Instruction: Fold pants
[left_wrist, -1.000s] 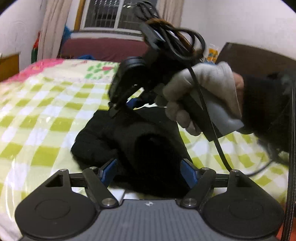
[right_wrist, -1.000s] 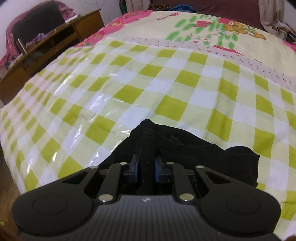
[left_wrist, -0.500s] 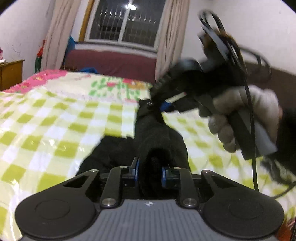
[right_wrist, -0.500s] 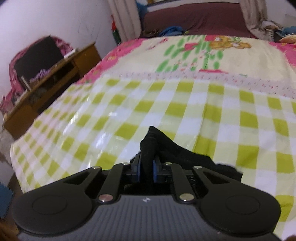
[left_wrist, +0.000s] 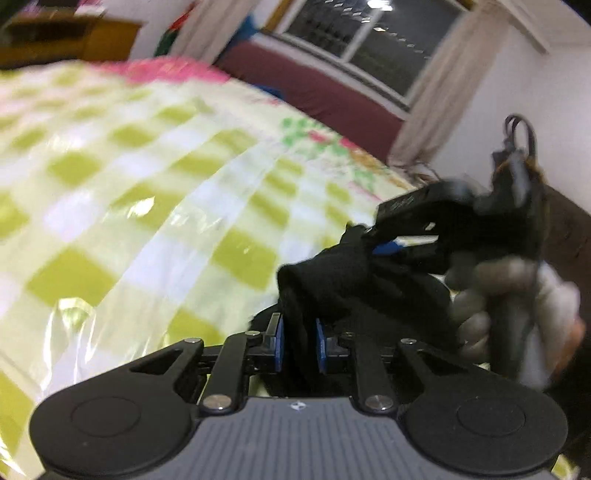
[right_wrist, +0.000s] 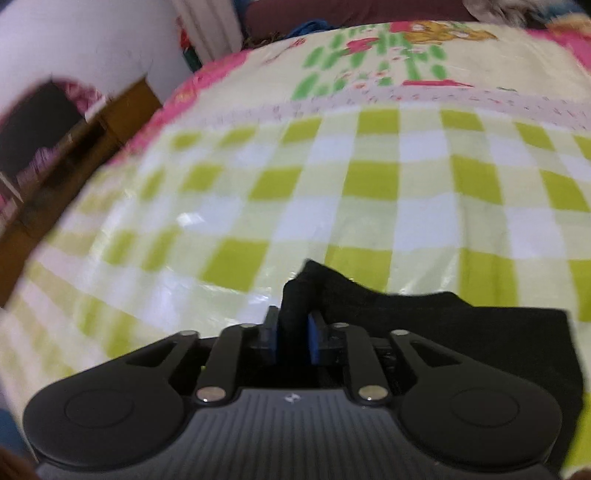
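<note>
The black pants (left_wrist: 332, 266) hang bunched between both grippers above the checked bed. My left gripper (left_wrist: 297, 343) is shut on a thick fold of them, the blue pads pressing on the cloth. In the left wrist view my right gripper (left_wrist: 373, 245), held by a gloved hand (left_wrist: 491, 295), bites the same bunch from the right. In the right wrist view the right gripper (right_wrist: 293, 341) has a fold of the pants (right_wrist: 443, 325) between its pads; its jaws are opening but still touch the cloth. The rest of the pants trails to the lower right.
The bed (right_wrist: 369, 184) has a green and white checked cover under shiny clear plastic, with a pink floral band at the far end. A wooden cabinet (right_wrist: 74, 155) stands along its left side. A window (left_wrist: 369, 40) with curtains and a maroon bench lie beyond.
My left gripper went from open around the pants pile to shut on a fold. Both grippers lifted the cloth and swung sideways over the bed. The right jaws stand slightly wider.
</note>
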